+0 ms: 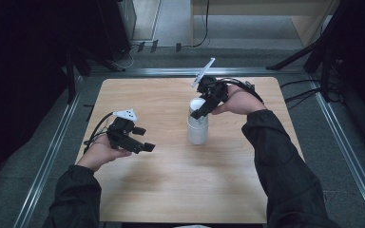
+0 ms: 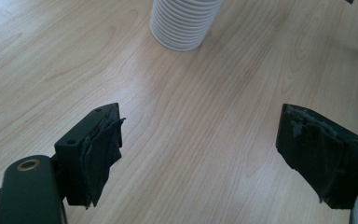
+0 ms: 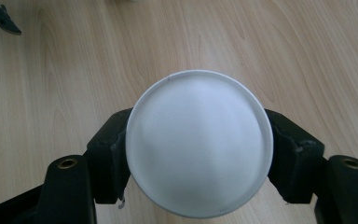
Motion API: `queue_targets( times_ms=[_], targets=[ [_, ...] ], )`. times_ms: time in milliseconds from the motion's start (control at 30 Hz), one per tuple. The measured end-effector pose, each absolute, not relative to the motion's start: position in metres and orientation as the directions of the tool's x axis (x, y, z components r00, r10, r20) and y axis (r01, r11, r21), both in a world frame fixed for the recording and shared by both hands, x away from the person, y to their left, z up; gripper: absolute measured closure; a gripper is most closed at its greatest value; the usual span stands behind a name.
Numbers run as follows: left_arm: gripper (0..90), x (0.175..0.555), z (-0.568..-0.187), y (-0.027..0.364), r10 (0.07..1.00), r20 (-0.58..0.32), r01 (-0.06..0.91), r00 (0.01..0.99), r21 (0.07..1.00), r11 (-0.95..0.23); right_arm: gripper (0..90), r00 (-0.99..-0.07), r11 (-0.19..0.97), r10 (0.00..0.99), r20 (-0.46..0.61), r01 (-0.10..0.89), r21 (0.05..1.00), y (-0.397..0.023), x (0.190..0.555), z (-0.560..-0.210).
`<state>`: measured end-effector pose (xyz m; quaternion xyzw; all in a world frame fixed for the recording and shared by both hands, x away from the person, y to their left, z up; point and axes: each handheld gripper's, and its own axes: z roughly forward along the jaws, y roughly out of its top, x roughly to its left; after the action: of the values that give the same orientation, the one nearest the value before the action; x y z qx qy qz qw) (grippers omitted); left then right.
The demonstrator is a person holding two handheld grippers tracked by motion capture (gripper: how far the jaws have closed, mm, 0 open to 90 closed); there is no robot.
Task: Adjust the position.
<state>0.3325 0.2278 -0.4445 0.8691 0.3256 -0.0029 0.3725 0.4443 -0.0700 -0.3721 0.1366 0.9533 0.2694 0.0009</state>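
High view: a wooden table [image 1: 171, 190] holds a white stack of cups [image 1: 197, 129] standing upside down near its middle, slightly toward the right. The right gripper [image 1: 200, 110] comes down on the stack from the upper right, held in the person's right hand [image 1: 240, 100], and a white plate juts up from its back end. The left gripper [image 1: 142, 139] is held low over the left part of the table in the left hand [image 1: 102, 153], well apart from the stack, its tips pointing right toward the cups.

Right gripper view looks straight down on the round white base of the top cup [image 3: 199, 142]. Both black jaws sit against its sides, one left and one right, so this gripper [image 3: 199, 154] is closed around the top cup of the stack. A dark tip of the other gripper shows at the upper left corner, over the wood.

Left gripper view shows its own jaws spread wide, with bare wood between them and nothing held. The dark padding on each jaw looks worn and ragged. Beyond this gripper [image 2: 200, 154], at the top edge, the ribbed rims of the stacked cups [image 2: 182, 23] rest on the table [image 2: 191, 130].
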Motion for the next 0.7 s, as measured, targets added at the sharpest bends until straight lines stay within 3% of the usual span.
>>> queue_targets(
  times_ms=[700],
  targets=[
    [14.7, 0.332, -0.443, 0.228, 0.558, -0.245, 0.56, 0.793, 0.654, -0.509, 33.7, -0.958, 0.816, 0.282, 0.059, 0.272, 0.509, -0.077, 0.44, -0.326]
  ],
)
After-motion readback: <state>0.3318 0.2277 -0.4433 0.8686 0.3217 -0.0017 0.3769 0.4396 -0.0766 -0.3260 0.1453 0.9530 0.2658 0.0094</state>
